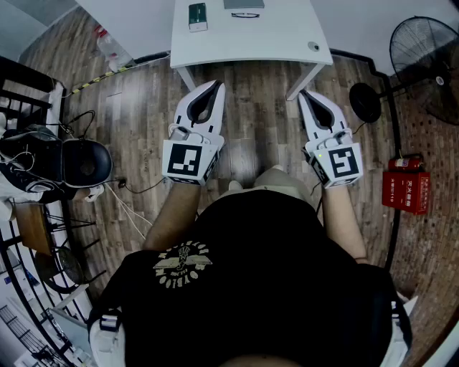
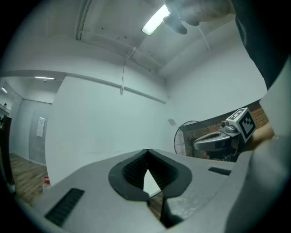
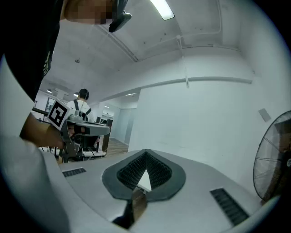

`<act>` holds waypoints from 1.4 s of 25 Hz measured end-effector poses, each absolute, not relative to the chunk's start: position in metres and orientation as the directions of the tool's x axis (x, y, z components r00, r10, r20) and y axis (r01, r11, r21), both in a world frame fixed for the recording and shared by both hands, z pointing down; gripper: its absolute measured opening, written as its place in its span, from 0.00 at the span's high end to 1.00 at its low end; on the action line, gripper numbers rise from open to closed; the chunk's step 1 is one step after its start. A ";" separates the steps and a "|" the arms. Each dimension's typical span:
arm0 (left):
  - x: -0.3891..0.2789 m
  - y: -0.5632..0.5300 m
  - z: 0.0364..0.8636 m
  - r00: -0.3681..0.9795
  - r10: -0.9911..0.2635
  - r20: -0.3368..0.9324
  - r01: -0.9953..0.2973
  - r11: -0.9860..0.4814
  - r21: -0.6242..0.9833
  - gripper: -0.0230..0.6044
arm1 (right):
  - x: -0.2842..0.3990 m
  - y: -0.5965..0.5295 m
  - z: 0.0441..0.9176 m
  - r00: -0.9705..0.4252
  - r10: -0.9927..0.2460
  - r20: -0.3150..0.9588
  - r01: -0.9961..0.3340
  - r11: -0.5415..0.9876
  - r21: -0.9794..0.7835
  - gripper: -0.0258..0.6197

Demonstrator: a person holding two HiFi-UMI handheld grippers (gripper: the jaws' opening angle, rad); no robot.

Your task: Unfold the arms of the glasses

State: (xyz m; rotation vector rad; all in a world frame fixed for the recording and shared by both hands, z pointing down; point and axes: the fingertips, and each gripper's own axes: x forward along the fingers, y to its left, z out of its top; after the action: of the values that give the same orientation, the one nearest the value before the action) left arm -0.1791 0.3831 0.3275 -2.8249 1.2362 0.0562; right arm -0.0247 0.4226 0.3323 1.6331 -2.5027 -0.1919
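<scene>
The glasses [image 1: 245, 14] lie folded at the far side of the white table [image 1: 280, 39], thin and dark. My left gripper [image 1: 215, 87] and right gripper [image 1: 304, 94] are held level over the wooden floor, short of the table's near edge and well away from the glasses. Both are shut with nothing between the jaws. In the left gripper view the left gripper [image 2: 146, 151] has its tips together and faces a white wall, with the right gripper [image 2: 223, 139] off to the side. The right gripper view shows its own gripper [image 3: 145, 153] with the tips meeting too. The glasses are in neither gripper view.
A green box [image 1: 197, 16] and a grey flat item [image 1: 244, 3] lie on the table near the glasses. A standing fan [image 1: 423, 50] and a red case [image 1: 407, 188] are at the right. A black chair [image 1: 79, 163] and cables are at the left.
</scene>
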 end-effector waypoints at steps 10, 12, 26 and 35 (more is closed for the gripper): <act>-0.182 0.348 0.329 0.650 -0.758 -0.061 -0.760 -0.647 -0.057 0.95 | -0.020 0.393 0.340 -0.418 -0.908 0.023 -0.901 0.417 0.123 0.96; -0.184 0.337 0.329 0.634 -0.772 -0.055 -0.773 -0.631 -0.065 0.95 | -0.019 0.385 0.340 -0.435 -0.900 0.025 -0.892 0.434 0.127 0.96; -0.149 0.265 0.342 0.622 -0.781 -0.057 -0.783 -0.620 -0.055 0.95 | -0.002 0.300 0.352 -0.480 -0.874 0.071 -0.865 0.486 0.123 0.96; -0.136 0.228 0.355 0.621 -0.783 -0.012 -0.783 -0.621 -0.024 0.95 | 0.007 0.267 0.362 -0.491 -0.865 0.103 -0.860 0.501 0.100 0.96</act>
State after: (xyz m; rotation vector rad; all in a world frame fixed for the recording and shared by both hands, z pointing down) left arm -0.1357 0.2285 0.3547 -2.8044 1.3553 0.0003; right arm 0.0071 0.2672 0.3618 1.5028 -2.5979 -0.0532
